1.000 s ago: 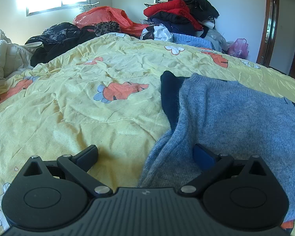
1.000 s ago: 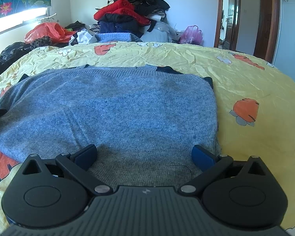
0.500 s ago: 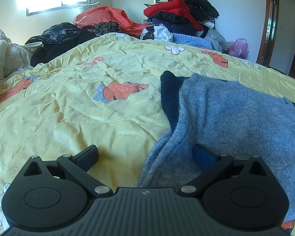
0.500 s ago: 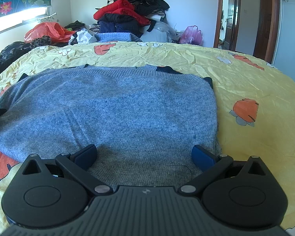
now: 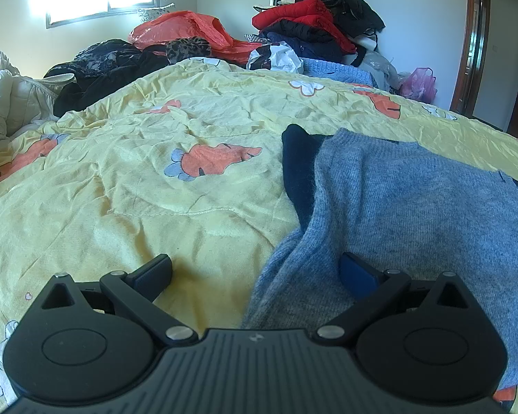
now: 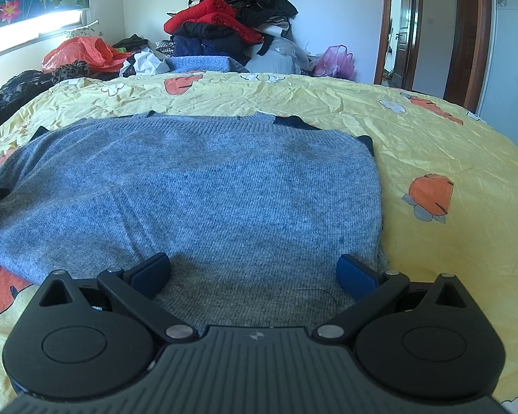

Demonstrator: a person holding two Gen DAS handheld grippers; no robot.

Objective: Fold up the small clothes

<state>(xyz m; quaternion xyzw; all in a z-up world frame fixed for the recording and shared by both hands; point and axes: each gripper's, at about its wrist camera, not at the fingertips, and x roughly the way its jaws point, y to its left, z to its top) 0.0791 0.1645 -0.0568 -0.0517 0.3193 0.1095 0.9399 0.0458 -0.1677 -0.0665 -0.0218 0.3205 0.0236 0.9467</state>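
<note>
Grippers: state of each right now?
Left gripper: open, holding nothing, at the grey sweater's edge.
Right gripper: open, holding nothing, over the sweater.

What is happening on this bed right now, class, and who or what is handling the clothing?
A person holds two grippers low over a grey-blue sweater spread on a yellow bedspread. The left gripper is open at the sweater's left edge; the right gripper is open over its near hem. Neither has gripped the fabric. A dark garment peeks out beneath.
</note>
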